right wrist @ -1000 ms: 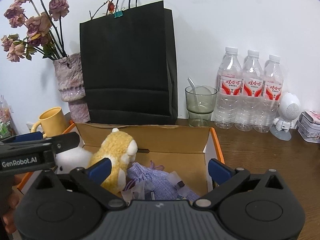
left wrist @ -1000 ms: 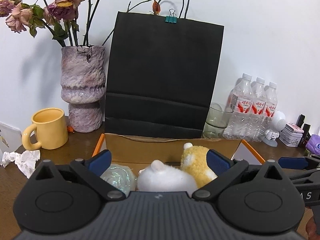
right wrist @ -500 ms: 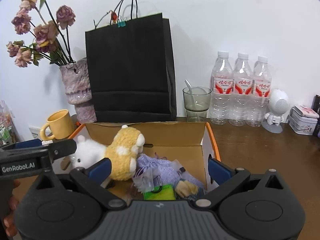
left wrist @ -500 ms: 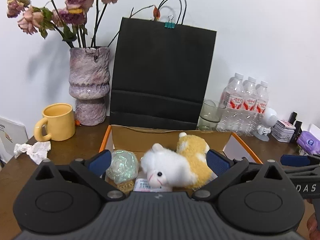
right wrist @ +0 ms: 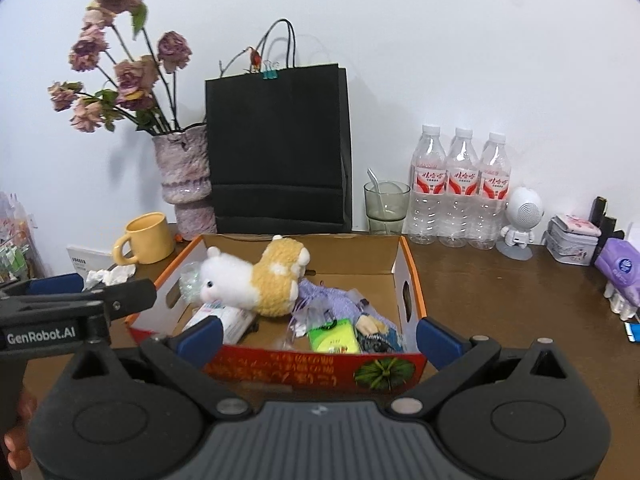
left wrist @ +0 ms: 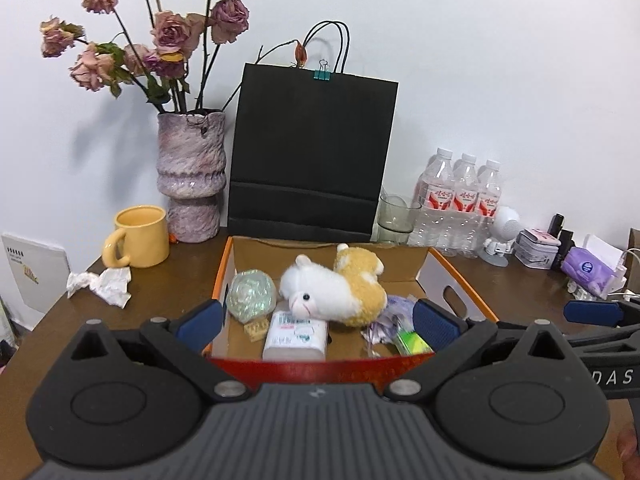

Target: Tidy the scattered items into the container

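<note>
Both held wide apart and empty at the near edge of the cardboard box: left gripper, right gripper. Inside, near the far left, white-and-yellow plush; near right, green packet. On the worktop, left of the box, crumpled tissue.

On your counter, a black paper bag stands between the flower vase and three water bottles; the yellow mug sits near crumpled tissue.

bright even light | soft wall shadows | fisheye-bent edges | sharp focus
</note>
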Motion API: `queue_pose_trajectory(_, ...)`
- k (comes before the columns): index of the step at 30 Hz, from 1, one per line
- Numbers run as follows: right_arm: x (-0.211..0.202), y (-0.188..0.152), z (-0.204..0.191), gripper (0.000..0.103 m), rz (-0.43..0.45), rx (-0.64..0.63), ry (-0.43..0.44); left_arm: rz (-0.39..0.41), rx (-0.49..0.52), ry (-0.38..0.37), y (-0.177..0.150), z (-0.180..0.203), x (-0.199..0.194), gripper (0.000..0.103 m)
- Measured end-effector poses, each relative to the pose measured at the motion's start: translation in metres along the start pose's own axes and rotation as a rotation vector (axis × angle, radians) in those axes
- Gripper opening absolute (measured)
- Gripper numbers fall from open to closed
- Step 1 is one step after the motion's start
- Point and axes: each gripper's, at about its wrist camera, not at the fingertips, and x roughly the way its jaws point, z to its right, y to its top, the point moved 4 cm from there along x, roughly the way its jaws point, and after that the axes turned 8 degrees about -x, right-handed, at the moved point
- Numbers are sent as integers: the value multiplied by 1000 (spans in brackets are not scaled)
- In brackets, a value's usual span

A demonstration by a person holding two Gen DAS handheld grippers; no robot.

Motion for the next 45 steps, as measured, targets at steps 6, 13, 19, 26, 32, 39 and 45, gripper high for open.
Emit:
queue_pose_trajectory(6, -35, -9, -8, 103, 12, 0, -4, -4, 7, 12, -14, 2, -28, 103)
queue_pose_trajectory(13, -59, -21, -13, 103, 13, 3, -7, -9, 7, 20, -25, 1, -49, 103)
queue_pose_trajectory(19, -72, -29, -19, 103, 14, 1, -7, -20, 12, 53, -35, -2, -63, 103)
queue_pose_trajectory(26, -81, -36, -28, 103, 9, -7, 2, -22, 7, 55, -42, -4, -74, 103)
queue_pose_trajectory(32, -85, -41, -32, 103, 7, -11, 5, -22, 6, 48, -45, -5, -80, 103)
queue_pose_trajectory(39, -91, -44, -34, 103, 10, -11, 9, -23, 12, 47, -49, -3, -84, 103)
queue_pose_trajectory(45, -94, -46, -34, 103, 12, -6, 10, -23, 19, 47, -52, -2, -88, 103)
